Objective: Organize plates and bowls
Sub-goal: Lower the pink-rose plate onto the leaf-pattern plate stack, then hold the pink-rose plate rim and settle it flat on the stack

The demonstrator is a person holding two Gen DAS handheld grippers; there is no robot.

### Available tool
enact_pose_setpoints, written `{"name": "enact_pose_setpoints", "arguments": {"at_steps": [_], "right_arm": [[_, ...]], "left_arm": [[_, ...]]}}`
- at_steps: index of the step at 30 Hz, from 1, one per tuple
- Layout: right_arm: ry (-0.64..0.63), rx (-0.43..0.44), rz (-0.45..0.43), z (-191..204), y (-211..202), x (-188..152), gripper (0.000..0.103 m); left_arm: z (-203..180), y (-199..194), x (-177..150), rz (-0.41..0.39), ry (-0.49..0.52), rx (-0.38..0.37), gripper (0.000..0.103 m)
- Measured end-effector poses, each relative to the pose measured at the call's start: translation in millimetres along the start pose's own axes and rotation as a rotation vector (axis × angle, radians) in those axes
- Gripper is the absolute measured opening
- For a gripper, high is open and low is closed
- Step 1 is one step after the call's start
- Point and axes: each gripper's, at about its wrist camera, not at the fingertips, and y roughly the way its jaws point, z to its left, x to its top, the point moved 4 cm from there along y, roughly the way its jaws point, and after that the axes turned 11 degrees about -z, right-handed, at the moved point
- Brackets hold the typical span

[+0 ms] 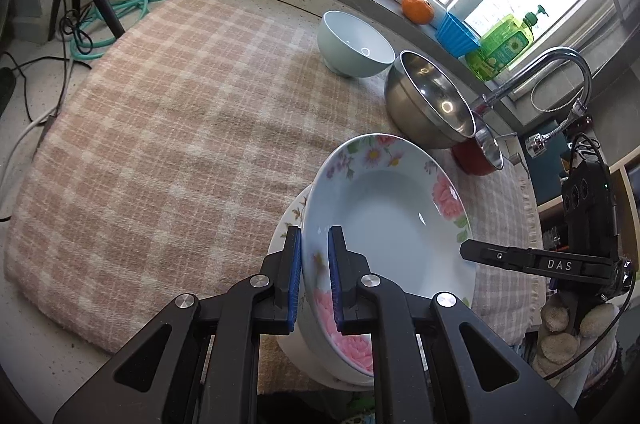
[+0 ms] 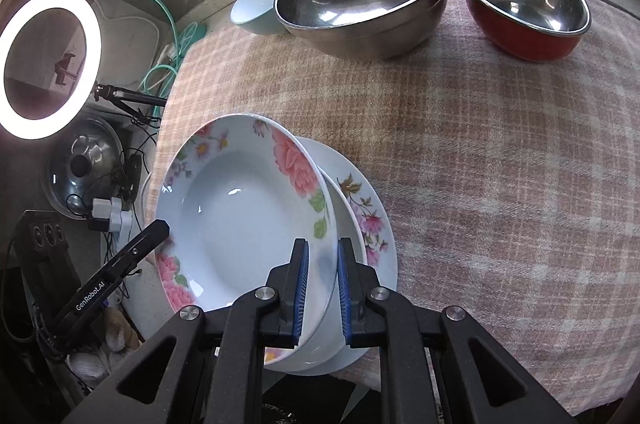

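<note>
On the left, the left hand-held gripper [image 1: 315, 276] pinched the near rim of the floral deep plate [image 1: 396, 224], one blue pad under the rim and one inside it. The plate was tilted and sat over a second, flatter floral plate [image 2: 370, 220] on the checked cloth [image 1: 168, 127] covering the bench; whether their surfaces touched could not be told. From the opposite side, the right hand-held gripper [image 2: 323, 286] was clamped on the same plate's rim in the same way.

The plate looked like glazed ceramic: stiff, fairly heavy, slick under the pads and likely to chip if it knocked the plate beneath. The rim seemed the only place to hold, and two opposed grips appeared sensible for keeping it level.

Farther back stood a pale blue bowl [image 1: 354, 43], then a large steel bowl [image 1: 430, 99], then a red-sided steel bowl [image 2: 528, 3], all presumably rigid; the steel ones seemed lighter and sturdier.
</note>
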Motion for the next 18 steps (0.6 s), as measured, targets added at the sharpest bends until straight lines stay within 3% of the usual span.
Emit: {"name": "enact_pose_setpoints", "arguments": {"at_steps": [18], "right_arm": [[-0.001, -0.01, 0.007, -4.4, -1.9, -10.4, 0.013]], "left_arm": [[1.8, 4.0, -15.9, 0.03, -0.012, 0.004, 0.011]]}}
